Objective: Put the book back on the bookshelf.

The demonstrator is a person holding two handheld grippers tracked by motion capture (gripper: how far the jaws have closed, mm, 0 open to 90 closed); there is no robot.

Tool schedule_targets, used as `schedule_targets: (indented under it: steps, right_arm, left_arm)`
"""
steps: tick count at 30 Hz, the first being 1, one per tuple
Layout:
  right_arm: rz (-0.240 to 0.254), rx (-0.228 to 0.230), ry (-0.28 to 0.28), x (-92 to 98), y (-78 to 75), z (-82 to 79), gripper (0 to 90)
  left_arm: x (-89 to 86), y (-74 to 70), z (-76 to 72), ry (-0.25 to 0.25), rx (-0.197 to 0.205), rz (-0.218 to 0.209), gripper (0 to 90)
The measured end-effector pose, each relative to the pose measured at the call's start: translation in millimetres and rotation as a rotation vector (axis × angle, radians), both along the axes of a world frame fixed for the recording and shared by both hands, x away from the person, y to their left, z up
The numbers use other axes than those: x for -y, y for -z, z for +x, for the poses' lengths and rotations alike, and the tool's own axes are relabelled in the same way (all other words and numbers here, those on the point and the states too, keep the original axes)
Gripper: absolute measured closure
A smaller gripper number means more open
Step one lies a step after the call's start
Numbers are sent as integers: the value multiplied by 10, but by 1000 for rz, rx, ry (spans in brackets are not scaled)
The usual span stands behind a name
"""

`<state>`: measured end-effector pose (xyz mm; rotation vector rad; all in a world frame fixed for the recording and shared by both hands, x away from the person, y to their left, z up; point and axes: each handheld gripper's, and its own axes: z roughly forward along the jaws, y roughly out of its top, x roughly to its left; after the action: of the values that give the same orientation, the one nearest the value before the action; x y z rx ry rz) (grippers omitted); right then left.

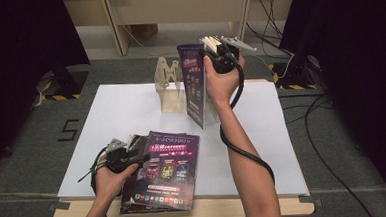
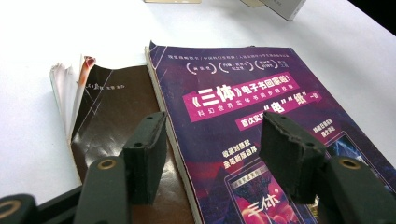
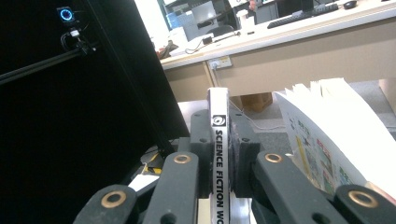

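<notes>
A white board (image 1: 131, 111) covers the wooden table, dark curtains to either side and desks beyond. Near its far edge stands a pale wooden book rack (image 1: 169, 87); at the near edge lies a stack of purple-covered magazines (image 1: 169, 170). Another magazine (image 1: 193, 83) is held upright beside the rack, the right gripper (image 3: 218, 175) clenched on its spine. It looks light and floppy, pages fanning loose, so the spine seems the firmest place to hold. The left gripper (image 2: 212, 154) hovers unclenched over the stack, holding nothing.
</notes>
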<state>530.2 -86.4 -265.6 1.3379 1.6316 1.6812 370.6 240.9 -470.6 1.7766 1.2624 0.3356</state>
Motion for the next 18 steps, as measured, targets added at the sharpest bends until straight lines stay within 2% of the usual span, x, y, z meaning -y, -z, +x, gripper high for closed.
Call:
schedule_targets:
  steps: [6,11,18]
  right_arm:
    - [1,2,7,-21,0,32,832]
    - [-22,11,11,-53,-9,63,832]
    - [-19,8,17,-83,5,126,833]
  left_arm:
    - [-7,0,3,-2,1,-4,406]
    - [-10,-2,3,-3,1,-4,406]
    - [-19,2,5,-5,1,-5,407]
